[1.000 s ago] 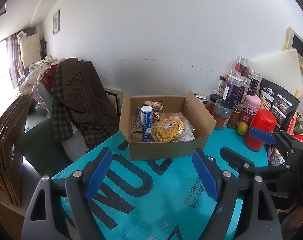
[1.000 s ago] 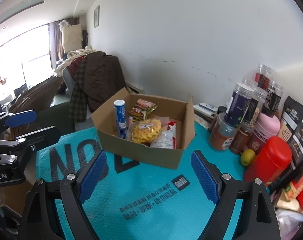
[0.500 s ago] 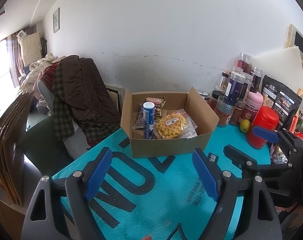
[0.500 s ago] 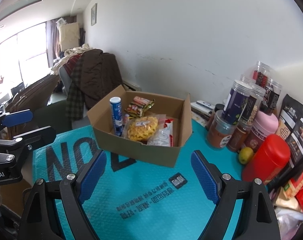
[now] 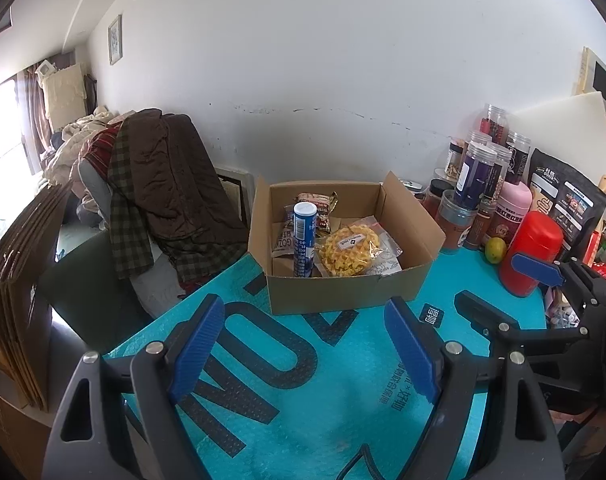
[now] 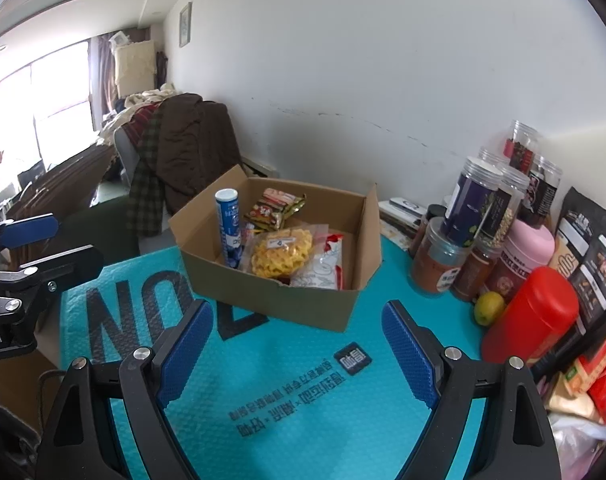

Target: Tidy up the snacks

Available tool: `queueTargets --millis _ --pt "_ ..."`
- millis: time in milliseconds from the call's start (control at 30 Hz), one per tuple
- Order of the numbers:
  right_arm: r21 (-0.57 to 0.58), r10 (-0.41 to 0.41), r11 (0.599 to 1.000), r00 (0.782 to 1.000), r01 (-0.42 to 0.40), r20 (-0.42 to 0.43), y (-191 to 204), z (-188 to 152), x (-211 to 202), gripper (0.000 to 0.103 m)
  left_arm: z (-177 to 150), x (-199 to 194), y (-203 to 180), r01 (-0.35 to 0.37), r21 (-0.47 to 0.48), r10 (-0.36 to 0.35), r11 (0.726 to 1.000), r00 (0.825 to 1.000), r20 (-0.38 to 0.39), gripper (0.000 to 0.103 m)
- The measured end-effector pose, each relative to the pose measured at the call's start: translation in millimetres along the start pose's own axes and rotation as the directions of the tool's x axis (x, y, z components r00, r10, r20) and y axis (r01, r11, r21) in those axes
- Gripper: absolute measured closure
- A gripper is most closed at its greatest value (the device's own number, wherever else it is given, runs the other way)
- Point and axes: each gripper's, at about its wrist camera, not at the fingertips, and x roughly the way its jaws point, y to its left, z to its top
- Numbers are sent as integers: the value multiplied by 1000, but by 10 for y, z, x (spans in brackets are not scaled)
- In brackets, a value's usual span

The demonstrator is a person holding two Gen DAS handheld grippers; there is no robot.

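Observation:
An open cardboard box [image 5: 335, 292] stands on the teal mat; it also shows in the right wrist view [image 6: 263, 296]. Inside it stand a blue tube [image 5: 304, 240] [image 6: 230, 226], a yellow waffle snack in clear wrap [image 5: 347, 250] [image 6: 281, 254], a red-green packet [image 5: 317, 204] [image 6: 273, 206] and a white-red packet [image 6: 327, 260]. My left gripper [image 5: 305, 350] is open and empty, well back from the box. My right gripper [image 6: 297, 354] is open and empty, also short of the box.
Jars [image 6: 475, 204], a pink bottle [image 6: 523, 256], a red canister [image 6: 531, 316], a lime [image 6: 489, 308] and black pouches [image 5: 563, 204] crowd the right side. A chair draped with clothes [image 5: 159, 184] stands left of the table. Flat cardboard [image 5: 19, 280] leans at far left.
Both grippers have drawn back and risen a little from the box, which looks smaller. Both stay open. The box's contents have not moved.

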Motion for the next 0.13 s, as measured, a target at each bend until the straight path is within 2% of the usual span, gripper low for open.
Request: queueTargets --millis 133 --pt "-1 -1 1000 1000 1 2 2 1 -17 16 -9 7 18 6 -12 -6 1000 1000 -4 20"
